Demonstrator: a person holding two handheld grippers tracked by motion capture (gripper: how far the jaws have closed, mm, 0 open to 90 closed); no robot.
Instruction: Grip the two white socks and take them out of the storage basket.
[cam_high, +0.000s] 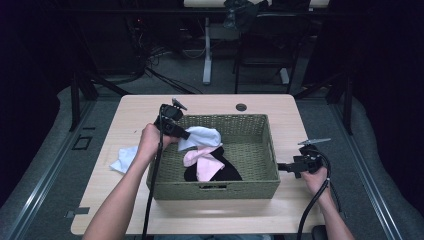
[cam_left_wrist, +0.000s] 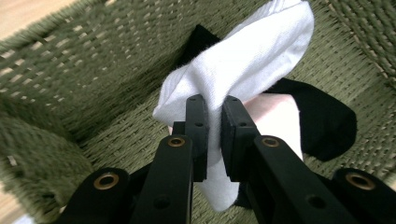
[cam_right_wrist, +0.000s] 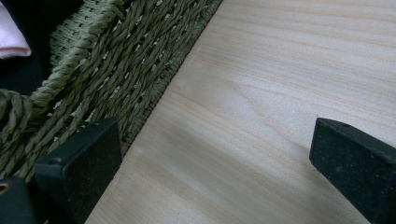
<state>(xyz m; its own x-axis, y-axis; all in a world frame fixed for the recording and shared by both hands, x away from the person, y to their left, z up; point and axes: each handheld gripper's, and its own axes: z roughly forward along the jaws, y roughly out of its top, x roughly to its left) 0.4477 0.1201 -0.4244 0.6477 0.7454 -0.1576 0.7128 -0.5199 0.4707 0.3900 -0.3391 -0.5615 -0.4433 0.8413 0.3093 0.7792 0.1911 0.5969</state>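
A green woven basket (cam_high: 260, 182) stands in the middle of the light wooden table (cam_high: 280, 107). Inside it lie a pink sock (cam_high: 200, 161) and a black sock (cam_high: 227, 171). My left gripper (cam_high: 186, 134) hangs over the basket's left side, shut on a white sock (cam_high: 204, 136) that droops from its jaws. In the left gripper view the white sock (cam_left_wrist: 243, 70) is pinched between the pads (cam_left_wrist: 197, 126), above the black sock (cam_left_wrist: 327, 121). My right gripper (cam_high: 281, 167) rests open on the table beside the basket's right wall (cam_right_wrist: 116, 79), nothing between its jaws.
Another white sock (cam_high: 123, 159) lies on the table left of the basket. A round cable hole (cam_high: 241, 107) sits near the table's far edge. Beyond the table stand a desk leg (cam_high: 207, 50) and a dark chair (cam_high: 265, 45).
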